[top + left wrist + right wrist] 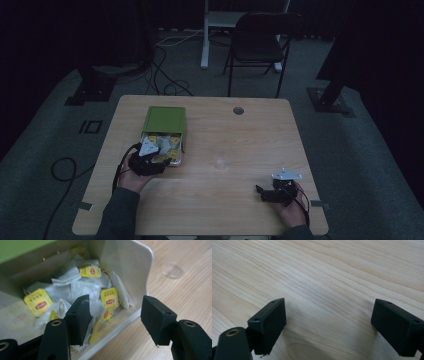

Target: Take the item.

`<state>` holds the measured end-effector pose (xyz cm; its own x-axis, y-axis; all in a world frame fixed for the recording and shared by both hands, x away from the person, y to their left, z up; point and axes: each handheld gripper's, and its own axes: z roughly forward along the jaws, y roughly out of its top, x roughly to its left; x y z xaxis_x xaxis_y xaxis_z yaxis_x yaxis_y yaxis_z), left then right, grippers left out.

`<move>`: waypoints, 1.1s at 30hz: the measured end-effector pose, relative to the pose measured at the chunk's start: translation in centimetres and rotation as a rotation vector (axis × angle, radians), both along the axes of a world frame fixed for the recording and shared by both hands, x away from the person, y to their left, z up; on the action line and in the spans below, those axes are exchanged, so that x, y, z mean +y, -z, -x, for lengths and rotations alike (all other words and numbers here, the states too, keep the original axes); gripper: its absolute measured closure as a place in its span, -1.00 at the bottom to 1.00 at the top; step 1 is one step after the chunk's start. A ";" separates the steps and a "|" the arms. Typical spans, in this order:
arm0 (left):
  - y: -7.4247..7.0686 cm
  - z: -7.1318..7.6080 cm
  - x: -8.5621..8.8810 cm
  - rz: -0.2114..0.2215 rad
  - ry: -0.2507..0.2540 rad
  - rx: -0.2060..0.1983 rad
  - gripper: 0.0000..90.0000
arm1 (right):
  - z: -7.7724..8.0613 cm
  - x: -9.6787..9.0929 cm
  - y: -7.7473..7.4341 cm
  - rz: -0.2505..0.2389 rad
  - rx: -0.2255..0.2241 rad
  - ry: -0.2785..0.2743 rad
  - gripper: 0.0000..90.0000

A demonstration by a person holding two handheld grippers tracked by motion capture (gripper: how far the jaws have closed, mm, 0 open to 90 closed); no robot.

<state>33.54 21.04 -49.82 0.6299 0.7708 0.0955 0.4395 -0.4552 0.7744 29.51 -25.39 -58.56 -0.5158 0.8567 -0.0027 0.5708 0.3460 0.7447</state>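
Note:
A green box (pixel 165 120) lies on the left half of the wooden table, with a white tray (pixel 176 161) pulled out of it toward me. The tray (pixel 130 267) holds several white tea bags with yellow tags (pixel 38 302). My left gripper (pixel 155 156) hovers at the tray's near end and is open. In the left gripper view, the left gripper (pixel 116 305) has one jaw over the tea bags and the other outside over the table, with the tray's corner wall between them and nothing gripped. My right gripper (pixel 260 192) rests low at the table's front right, open over bare wood (pixel 329 310).
A round cable hole (pixel 238 110) sits near the table's far edge. A small clear round mark (pixel 172 270) lies on the wood beside the tray. A dark chair (pixel 260 40) and a white desk leg (pixel 205 35) stand beyond the table; cables run over the floor.

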 end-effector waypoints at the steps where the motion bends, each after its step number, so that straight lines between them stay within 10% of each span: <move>1: -0.2 -0.1 0.0 -0.001 -0.002 -0.005 -0.07 | 0.0 0.0 0.0 0.000 0.000 0.000 -0.73; 33: 0.4 -1.5 1.0 -0.077 -0.031 0.049 0.97 | 0.0 0.0 0.0 0.000 0.000 0.000 -0.73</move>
<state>35.06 22.03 -50.25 0.6110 0.7817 0.1251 0.4907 -0.4980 0.7150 29.51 -25.39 -58.56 -0.5155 0.8569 -0.0024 0.5708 0.3454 0.7449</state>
